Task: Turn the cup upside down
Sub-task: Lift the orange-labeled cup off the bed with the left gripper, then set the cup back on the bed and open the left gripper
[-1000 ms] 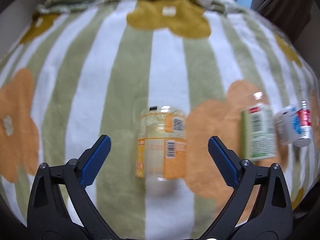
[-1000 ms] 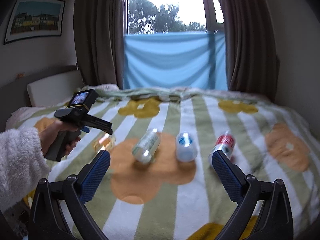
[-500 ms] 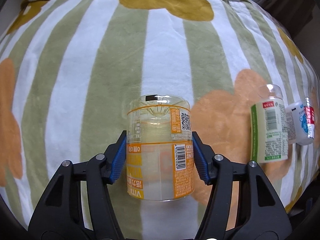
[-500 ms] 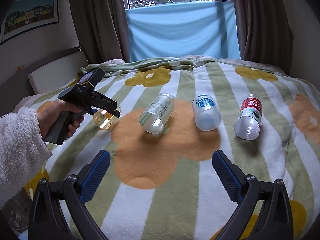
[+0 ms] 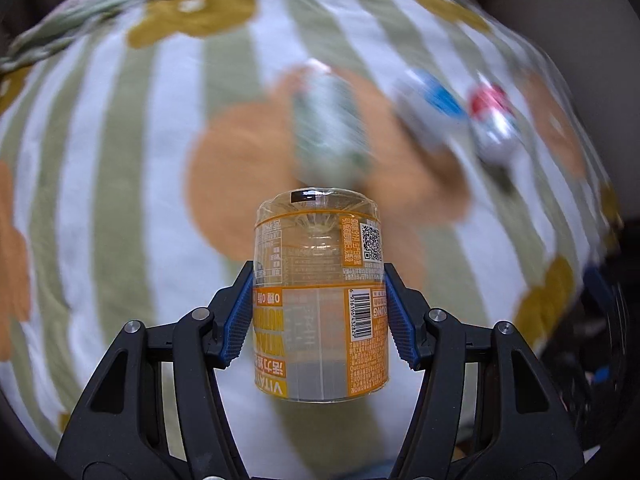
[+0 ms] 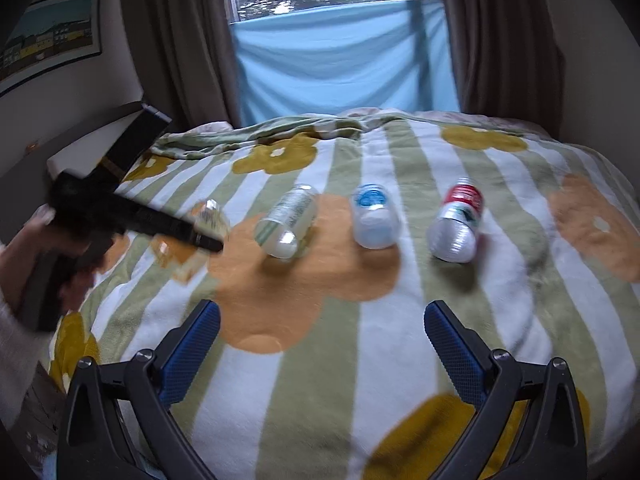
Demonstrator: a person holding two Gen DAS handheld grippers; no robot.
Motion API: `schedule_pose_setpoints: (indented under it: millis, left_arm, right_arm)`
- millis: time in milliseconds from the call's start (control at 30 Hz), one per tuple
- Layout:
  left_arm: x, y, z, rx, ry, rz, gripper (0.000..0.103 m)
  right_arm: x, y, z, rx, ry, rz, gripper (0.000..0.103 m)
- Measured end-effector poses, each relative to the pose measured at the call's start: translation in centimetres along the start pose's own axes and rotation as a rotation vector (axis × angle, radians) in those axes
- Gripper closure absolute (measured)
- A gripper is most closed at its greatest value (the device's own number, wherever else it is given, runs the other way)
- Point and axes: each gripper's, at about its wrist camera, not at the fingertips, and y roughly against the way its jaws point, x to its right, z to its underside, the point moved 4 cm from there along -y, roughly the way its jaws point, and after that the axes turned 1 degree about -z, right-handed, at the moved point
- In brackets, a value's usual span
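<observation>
A clear plastic cup with an orange label (image 5: 320, 300) is held between the blue pads of my left gripper (image 5: 319, 312), which is shut on its sides; the cup is lifted off the blanket. It shows blurred in the right wrist view (image 6: 200, 236) at the tip of the left gripper (image 6: 204, 240). My right gripper (image 6: 322, 344) is open and empty, low over the near part of the bed.
Three cups lie on their sides on the striped flower blanket (image 6: 320, 380): a green-labelled one (image 6: 288, 220), a blue-labelled one (image 6: 374, 216) and a red-labelled one (image 6: 458, 220). Curtains and a blue cloth hang behind the bed. A headboard stands at left.
My left gripper closed on the orange cup, then lifted it and swung it to the right. The right gripper stayed open and tilted slightly.
</observation>
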Motion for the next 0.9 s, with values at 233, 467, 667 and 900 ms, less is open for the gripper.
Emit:
schedule_pose_setpoints:
  millis: [233, 467, 667, 900]
  left_arm:
    - [4.9, -3.8, 3.4, -0.108, -0.049, 0.008, 0.046]
    - [5.1, -5.6, 3.9, -0.147, -0.042, -0.012, 0.046]
    - [5.2, -5.6, 3.9, -0.155, -0.064, -0.047, 0.042]
    - [6.1, -2.4, 4.3, -0.051, -0.113, -0.127, 0.006]
  right_arm:
    - [1.4, 2.2, 0.8, -0.019, -0.01, 0.039, 0.001]
    - [2.9, 3.7, 0.8, 0.01, -0.036, 0.072, 0.001]
    - [3.3, 3.8, 1.0, 0.009, -0.054, 0.074, 0.001]
    - [3.2, 4.3, 0.7, 0.017, -0.054, 0.07, 0.001]
